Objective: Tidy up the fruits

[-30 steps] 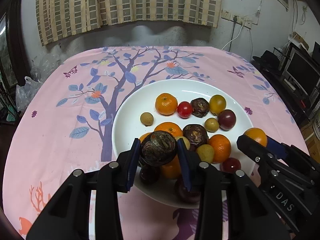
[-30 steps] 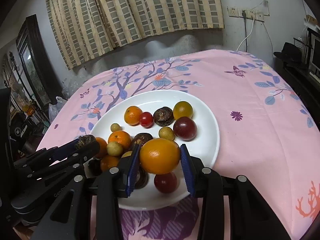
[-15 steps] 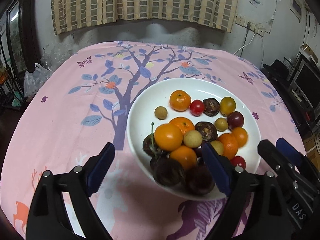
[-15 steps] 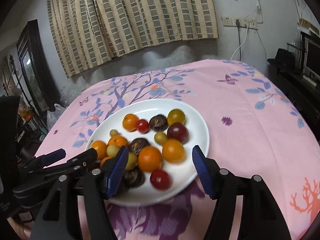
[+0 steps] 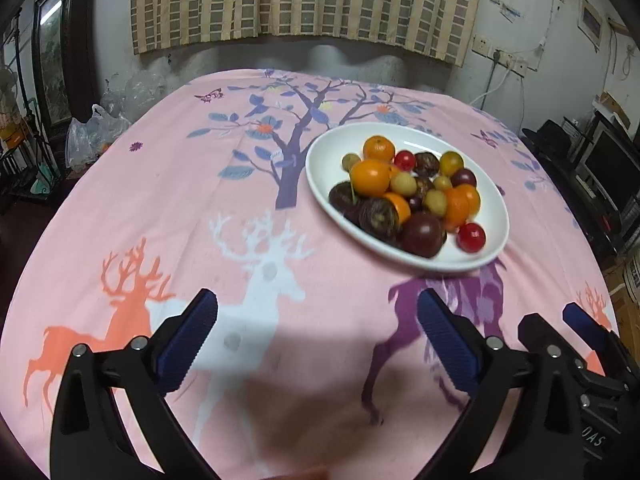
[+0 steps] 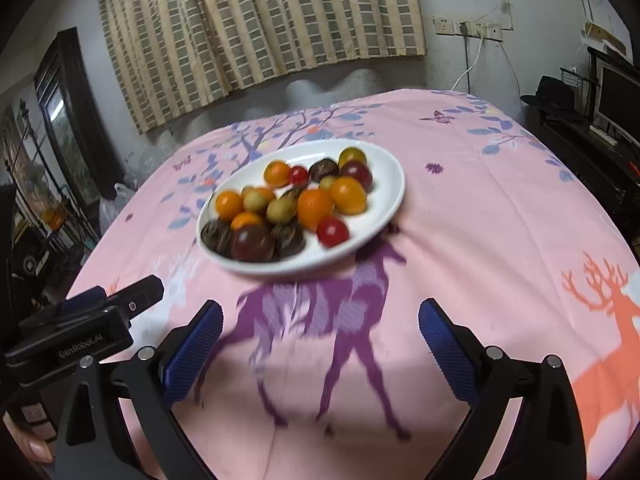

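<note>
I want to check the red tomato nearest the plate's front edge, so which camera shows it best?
The left wrist view. There the red tomato sits clear of the pile on the white plate, fairly sharp. The right wrist view shows the same tomato unobstructed too, but more smeared by motion blur.

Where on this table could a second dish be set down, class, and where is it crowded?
Bare pink cloth lies left of the white plate, over the tree and deer prints, and between the plate and the open left gripper. The plate itself is crowded: heaped fruits leave only rim strips.
</note>
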